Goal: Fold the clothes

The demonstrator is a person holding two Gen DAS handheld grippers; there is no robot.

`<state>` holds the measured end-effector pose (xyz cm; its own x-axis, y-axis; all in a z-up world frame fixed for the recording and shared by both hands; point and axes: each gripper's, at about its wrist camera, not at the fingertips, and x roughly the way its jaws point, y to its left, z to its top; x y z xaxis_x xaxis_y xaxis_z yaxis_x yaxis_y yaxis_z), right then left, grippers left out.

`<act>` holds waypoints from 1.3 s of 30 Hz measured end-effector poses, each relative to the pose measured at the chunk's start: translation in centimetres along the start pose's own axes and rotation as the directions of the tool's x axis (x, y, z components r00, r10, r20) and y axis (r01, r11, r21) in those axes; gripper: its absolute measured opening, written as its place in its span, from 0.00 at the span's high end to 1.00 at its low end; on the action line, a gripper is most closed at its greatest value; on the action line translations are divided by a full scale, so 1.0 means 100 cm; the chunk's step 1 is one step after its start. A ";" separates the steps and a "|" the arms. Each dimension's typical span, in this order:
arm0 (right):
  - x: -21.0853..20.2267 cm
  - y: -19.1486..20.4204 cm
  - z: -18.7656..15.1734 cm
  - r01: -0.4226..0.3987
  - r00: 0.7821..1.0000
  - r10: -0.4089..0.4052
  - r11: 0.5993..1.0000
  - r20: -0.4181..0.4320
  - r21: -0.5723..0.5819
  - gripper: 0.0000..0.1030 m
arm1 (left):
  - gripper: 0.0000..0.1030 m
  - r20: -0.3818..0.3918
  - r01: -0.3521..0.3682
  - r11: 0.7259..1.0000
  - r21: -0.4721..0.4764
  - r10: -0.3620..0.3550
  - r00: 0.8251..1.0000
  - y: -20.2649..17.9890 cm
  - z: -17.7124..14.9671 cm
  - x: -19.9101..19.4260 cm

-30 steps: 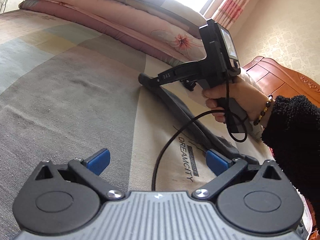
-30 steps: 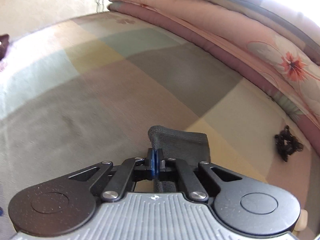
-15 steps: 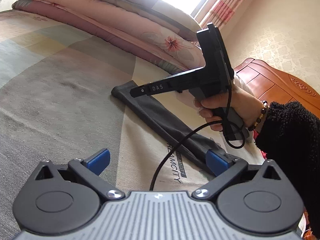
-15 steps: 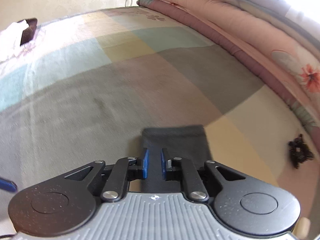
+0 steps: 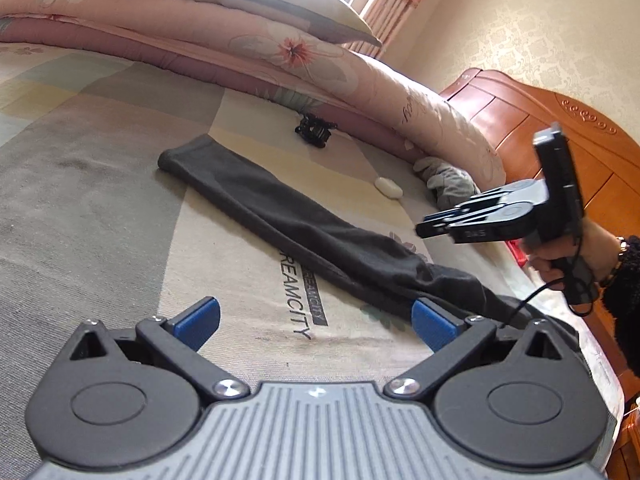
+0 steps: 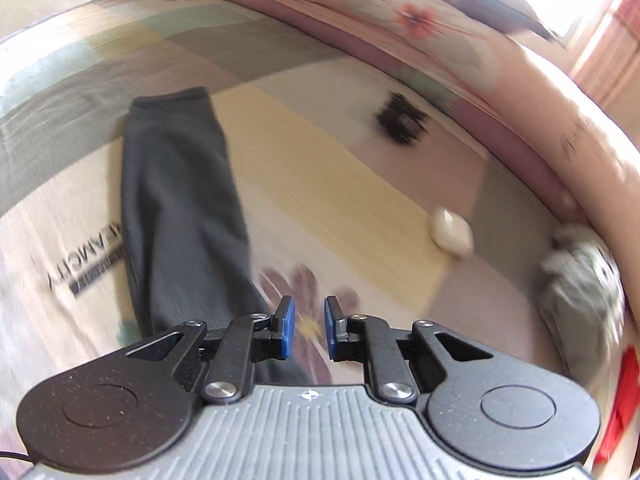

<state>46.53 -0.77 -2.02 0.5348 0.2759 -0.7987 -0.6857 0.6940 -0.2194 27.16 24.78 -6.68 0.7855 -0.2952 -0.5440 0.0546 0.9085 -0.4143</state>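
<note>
Where patchwork bedsheet (image 5: 100, 208) meets folded quilt (image 5: 240, 52), dark garment (image 5: 288, 216) flat; both grippers spread, empty.

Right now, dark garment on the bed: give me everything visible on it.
The dark garment is a long, narrow charcoal piece of soft knit-looking fabric with a hemmed far end, lying flat and stretched out on the patchwork bedsheet, wrinkled and bunched at its near end. Neither the left gripper nor the right gripper holds it; both are open.
</note>
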 end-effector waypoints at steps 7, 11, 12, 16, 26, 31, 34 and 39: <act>-0.054 0.011 -0.060 -0.171 0.982 0.167 0.985 0.087 0.036 0.82 | 0.02 -0.072 -0.054 0.997 0.048 0.058 0.996 -0.012 -0.013 0.023; -0.040 0.056 -0.073 -0.201 0.978 0.206 0.975 0.044 -0.099 0.82 | 0.01 -0.094 -0.075 0.995 0.070 0.081 0.992 -0.015 -0.017 0.030; -0.033 0.064 -0.074 -0.186 0.981 0.192 0.975 0.039 -0.124 0.82 | 0.01 -0.095 -0.076 0.994 0.076 0.083 0.992 -0.016 -0.017 0.030; -0.012 0.077 -0.068 -0.121 0.990 0.131 0.979 0.051 -0.166 0.74 | 0.02 -0.098 -0.067 0.995 0.077 0.074 0.992 -0.016 -0.017 0.031; 0.006 0.081 -0.055 -0.092 0.995 0.096 0.991 0.041 -0.095 0.96 | 0.01 -0.094 -0.048 0.997 0.056 0.053 0.994 -0.013 -0.016 0.028; -0.015 0.100 -0.061 -0.279 0.960 0.281 0.955 0.005 -0.100 0.97 | 0.01 -0.087 -0.032 0.999 0.044 0.035 0.996 -0.011 -0.014 0.026; -0.025 0.113 -0.065 -0.273 0.961 0.277 0.954 0.013 -0.121 0.97 | 0.01 -0.092 -0.038 0.998 0.044 0.042 0.995 -0.011 -0.015 0.028; -0.041 0.102 -0.078 -0.262 0.964 0.263 0.964 0.035 -0.048 0.95 | 0.01 -0.096 -0.043 0.998 0.045 0.048 0.994 -0.010 -0.016 0.031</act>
<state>33.45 -0.04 -5.34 0.3523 0.4724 -0.8079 -0.8249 0.5645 -0.0296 28.50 22.47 -9.10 0.7243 -0.2787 -0.6307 0.0482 0.9329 -0.3568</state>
